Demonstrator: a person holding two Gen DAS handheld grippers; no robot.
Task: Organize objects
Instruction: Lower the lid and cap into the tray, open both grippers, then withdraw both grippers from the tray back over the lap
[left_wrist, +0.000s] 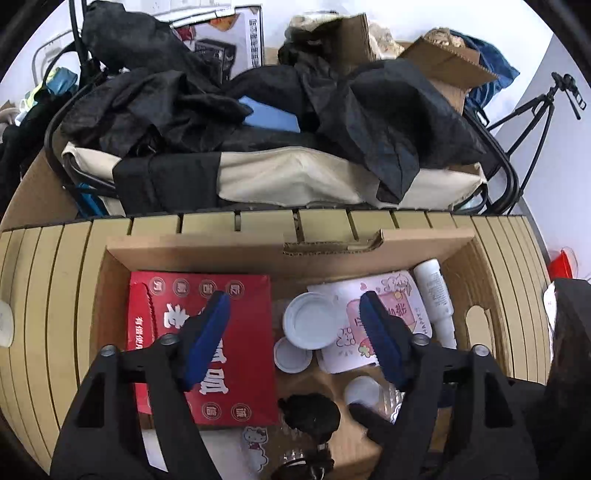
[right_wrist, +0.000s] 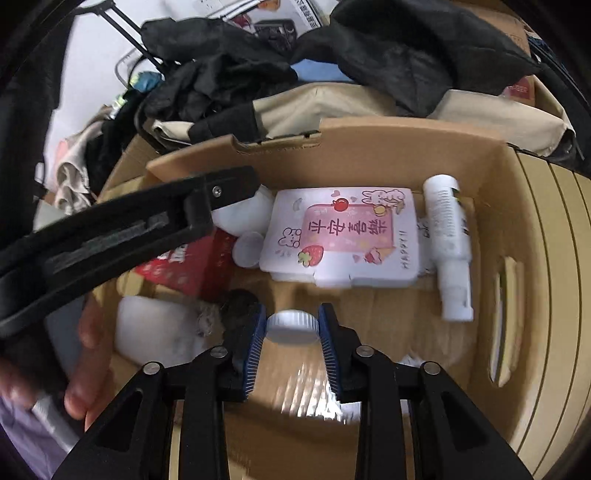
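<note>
A cardboard box (left_wrist: 192, 251) (right_wrist: 406, 136) holds a red carton (left_wrist: 240, 350), a pink-and-white printed box (left_wrist: 373, 317) (right_wrist: 343, 236), a white spray bottle (left_wrist: 436, 299) (right_wrist: 448, 240), two white lids (left_wrist: 312, 319) and a black object (left_wrist: 310, 411). My left gripper (left_wrist: 295, 308) is open above the box, empty. My right gripper (right_wrist: 291, 328) is shut on the white cap of a clear plastic bottle (right_wrist: 291, 326) inside the box; the bottle also shows in the left wrist view (left_wrist: 364, 391). The left gripper's arm (right_wrist: 129, 229) crosses the right wrist view.
The box stands on a slatted wooden table (left_wrist: 44, 295). Behind it a cream bag (left_wrist: 295, 177) is piled with black clothes (left_wrist: 388, 122), with more cardboard boxes (left_wrist: 447, 62) and a tripod (left_wrist: 535, 110) at right. A hand (right_wrist: 85, 369) shows at left.
</note>
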